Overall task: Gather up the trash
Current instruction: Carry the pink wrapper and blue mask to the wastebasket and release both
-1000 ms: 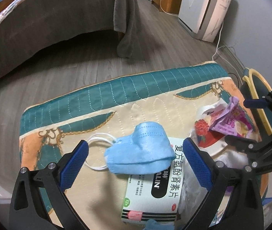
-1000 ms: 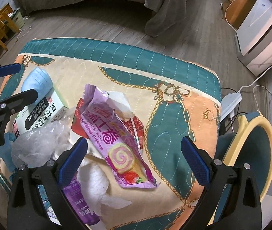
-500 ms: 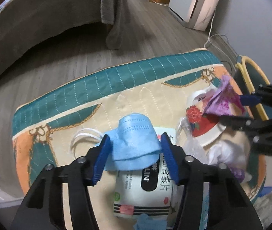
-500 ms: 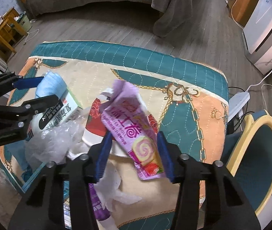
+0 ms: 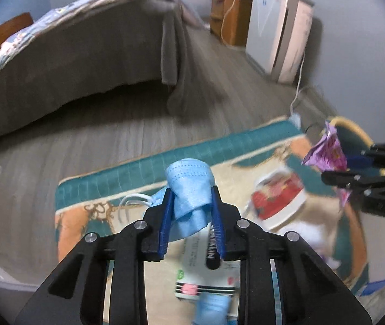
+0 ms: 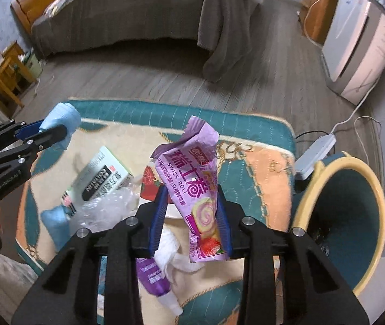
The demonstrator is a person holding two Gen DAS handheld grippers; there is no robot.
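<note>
My left gripper [image 5: 191, 211] is shut on a blue face mask [image 5: 189, 189] and holds it lifted above the quilted table cover [image 5: 127, 178]. My right gripper [image 6: 191, 211] is shut on a purple Swiss roll wrapper [image 6: 192, 181], also lifted off the table. Each gripper shows in the other view: the left gripper with the mask [image 6: 57, 132] and the right gripper with the wrapper [image 5: 328, 154]. A white medicine box [image 6: 100, 173], crumpled clear plastic [image 6: 105, 211], a red and white paper bowl [image 5: 279, 200], white tissue [image 6: 170, 252] and a purple tube [image 6: 151, 276] lie on the table.
A teal bin with a yellow rim [image 6: 347, 216] stands just right of the table. A white power strip [image 6: 314, 154] lies beside it. A bed with a grey cover [image 5: 84, 62] and a white appliance [image 5: 276, 32] stand across the wooden floor.
Both grippers closed, the left on the blue mask and the right on the purple wrapper, and both lifted their items up off the table.
</note>
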